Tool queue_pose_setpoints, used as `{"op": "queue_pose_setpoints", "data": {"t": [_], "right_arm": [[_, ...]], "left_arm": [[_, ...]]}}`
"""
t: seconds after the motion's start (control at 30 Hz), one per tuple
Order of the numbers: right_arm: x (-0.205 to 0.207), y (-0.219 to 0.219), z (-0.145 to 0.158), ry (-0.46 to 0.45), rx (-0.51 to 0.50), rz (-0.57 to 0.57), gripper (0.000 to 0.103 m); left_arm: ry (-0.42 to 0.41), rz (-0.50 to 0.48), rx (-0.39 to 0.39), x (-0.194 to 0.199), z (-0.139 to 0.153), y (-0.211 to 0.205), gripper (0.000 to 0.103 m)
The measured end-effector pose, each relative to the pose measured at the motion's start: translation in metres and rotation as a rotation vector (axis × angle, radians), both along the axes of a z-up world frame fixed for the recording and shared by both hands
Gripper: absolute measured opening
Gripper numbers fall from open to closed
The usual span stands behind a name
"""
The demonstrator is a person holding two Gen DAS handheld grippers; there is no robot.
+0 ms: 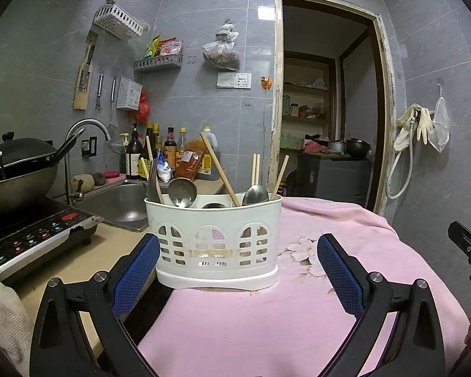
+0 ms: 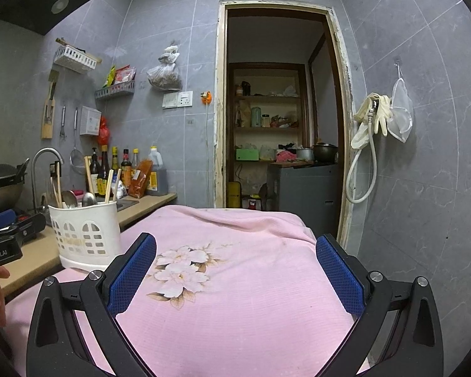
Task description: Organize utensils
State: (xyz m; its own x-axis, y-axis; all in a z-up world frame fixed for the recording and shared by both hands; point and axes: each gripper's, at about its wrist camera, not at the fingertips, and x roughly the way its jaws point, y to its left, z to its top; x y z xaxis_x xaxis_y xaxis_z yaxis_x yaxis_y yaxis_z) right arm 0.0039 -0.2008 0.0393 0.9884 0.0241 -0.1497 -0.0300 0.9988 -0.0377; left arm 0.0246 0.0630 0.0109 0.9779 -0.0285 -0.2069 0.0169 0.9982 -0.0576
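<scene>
Left gripper is spread wide and empty, and the white utensil caddy sits dead ahead between my blue pads, upright at the near left corner of the pink cloth. Spoons and chopsticks poke up out of it, handles leaning every which way. Right gripper is wide and empty too, but the caddy's off to its left, so left looks like the closer reach, I'd say.
</scene>
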Motion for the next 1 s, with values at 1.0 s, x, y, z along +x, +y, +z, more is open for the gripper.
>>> {"op": "queue_pose_setpoints", "data": {"t": [1.0], "right_arm": [[0.0005, 0.0013, 0.0002, 0.002, 0.0, 0.0, 0.103]], "left_arm": [[0.004, -0.003, -0.006, -0.0001, -0.0004, 0.0026, 0.098]]}}
